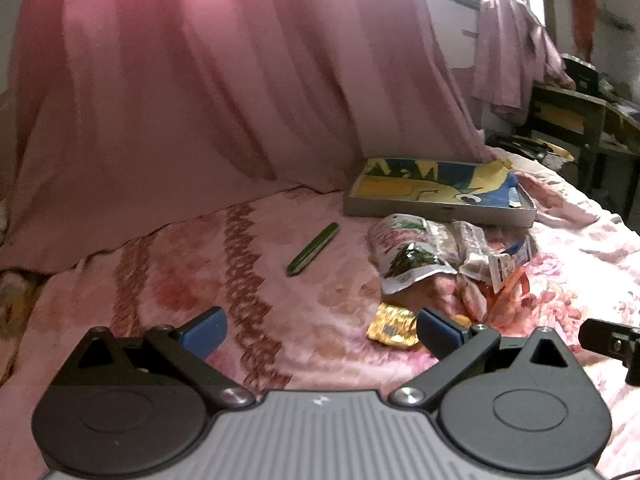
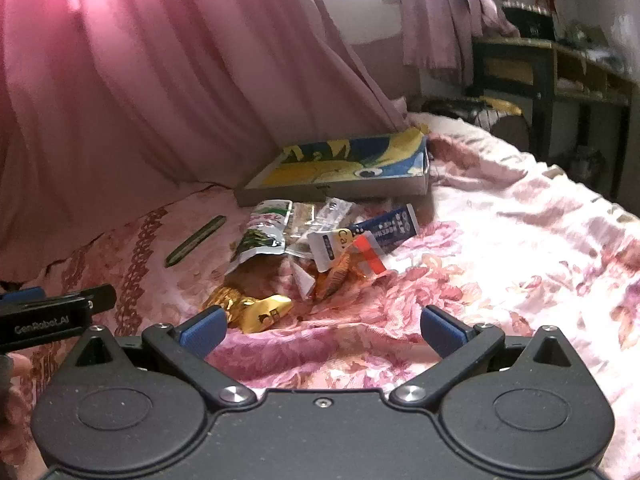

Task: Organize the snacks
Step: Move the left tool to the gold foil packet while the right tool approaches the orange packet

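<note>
Both claws, left claw [image 1: 320, 330] and right claw [image 2: 322, 330], gape wide and empty over the bed [image 2: 500, 248]. Snack pile [image 2: 316, 240] lies at twelve o'clock; the slippery gold packet [image 2: 256, 312] may slide from a pinch.

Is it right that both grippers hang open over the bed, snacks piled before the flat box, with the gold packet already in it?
Not quite: the gold packet lies on the blanket, nearest the grippers, not in the flat box. The right wrist view shows it. The rest holds.

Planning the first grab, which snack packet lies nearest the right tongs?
The crinkled gold foil packet, just ahead of the right tongs; the other wrappers sit farther back.
</note>
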